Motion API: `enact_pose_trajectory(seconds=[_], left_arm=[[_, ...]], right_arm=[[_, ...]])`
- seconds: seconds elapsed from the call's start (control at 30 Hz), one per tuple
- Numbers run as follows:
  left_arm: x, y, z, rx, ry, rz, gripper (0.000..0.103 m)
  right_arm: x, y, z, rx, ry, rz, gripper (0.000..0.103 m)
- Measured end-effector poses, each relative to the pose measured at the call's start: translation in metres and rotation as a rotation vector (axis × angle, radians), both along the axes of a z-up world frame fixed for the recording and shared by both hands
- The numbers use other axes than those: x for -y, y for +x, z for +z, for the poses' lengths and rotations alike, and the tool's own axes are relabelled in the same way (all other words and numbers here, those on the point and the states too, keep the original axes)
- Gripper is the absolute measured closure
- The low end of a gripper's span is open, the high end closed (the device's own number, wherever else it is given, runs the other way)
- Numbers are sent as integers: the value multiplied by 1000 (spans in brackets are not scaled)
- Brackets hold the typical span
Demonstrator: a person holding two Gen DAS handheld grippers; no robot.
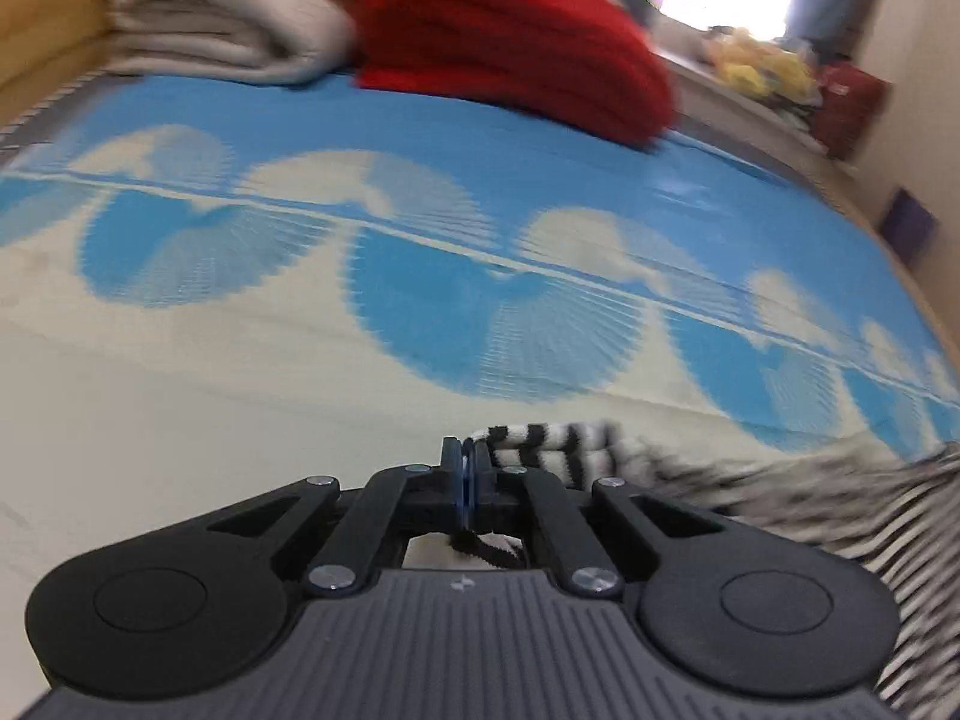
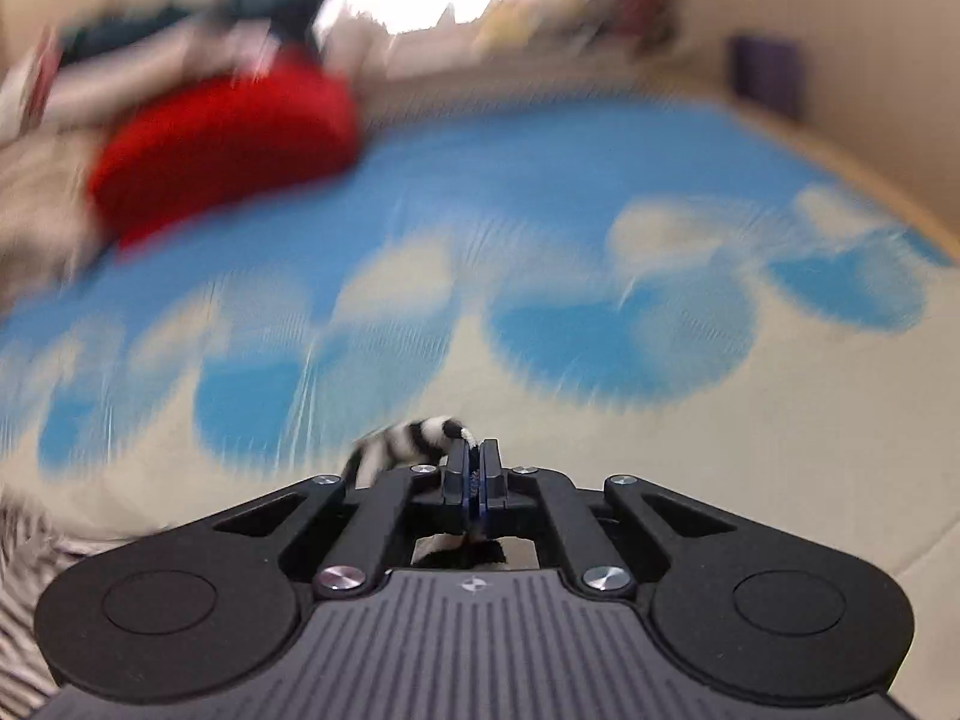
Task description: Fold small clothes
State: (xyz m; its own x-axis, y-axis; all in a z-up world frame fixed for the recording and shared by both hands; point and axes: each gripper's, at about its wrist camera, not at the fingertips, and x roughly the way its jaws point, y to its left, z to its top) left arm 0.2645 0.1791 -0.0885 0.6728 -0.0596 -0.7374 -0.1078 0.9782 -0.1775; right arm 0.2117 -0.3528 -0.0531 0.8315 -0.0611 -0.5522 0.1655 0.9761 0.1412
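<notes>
A black-and-white striped garment (image 1: 780, 498) lies on the blue and cream mat (image 1: 300, 360), stretching off to the right in the left wrist view. My left gripper (image 1: 467, 456) is shut on one edge of it, with cloth bunched beside the pads and showing under them. In the right wrist view the same striped garment (image 2: 414, 438) bunches to the left of my right gripper (image 2: 474, 459), which is shut on another edge. More of its striped cloth trails at the lower left. Both views are blurred.
A red folded cloth (image 1: 516, 42) and a cream folded blanket (image 1: 228, 12) sit at the far end of the mat. A wooden edge (image 1: 42, 54) borders the left. Yellow things and a red bag (image 1: 852, 108) stand beyond at the right.
</notes>
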Motion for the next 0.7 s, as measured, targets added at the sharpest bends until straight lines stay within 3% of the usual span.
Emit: enact_pose_trajectory(seconds=[0.1,0.2,0.23,0.27,0.3,0.37,0.47,0.63,0.7], left_arm=[[18,8,-15,-97,112,-74,101],[22,12,-31,-228,82,-114,93],[18,9,-27,-232,66,-106,92],[12,6,-21,-218,48,-99,84],[6,3,-14,-203,19,-93,70],[-12,-10,-4,-206,-80,-90,52],[-23,-28,-5,-296,-170,-143,50],[-22,-78,-19,-390,-118,-293,50],[-20,-94,-25,-419,-143,-347,50]], right_arm=[[-10,17,-21,-151,-42,26,99],[-16,32,-54,-389,-57,39,92],[-14,30,-53,-398,-31,34,90],[-10,25,-47,-379,-2,37,82],[-6,19,-40,-356,35,48,68],[3,5,-30,-350,99,86,53],[16,-22,-29,-412,147,145,52],[17,-69,-41,-532,142,264,52],[14,-82,-45,-563,133,295,52]])
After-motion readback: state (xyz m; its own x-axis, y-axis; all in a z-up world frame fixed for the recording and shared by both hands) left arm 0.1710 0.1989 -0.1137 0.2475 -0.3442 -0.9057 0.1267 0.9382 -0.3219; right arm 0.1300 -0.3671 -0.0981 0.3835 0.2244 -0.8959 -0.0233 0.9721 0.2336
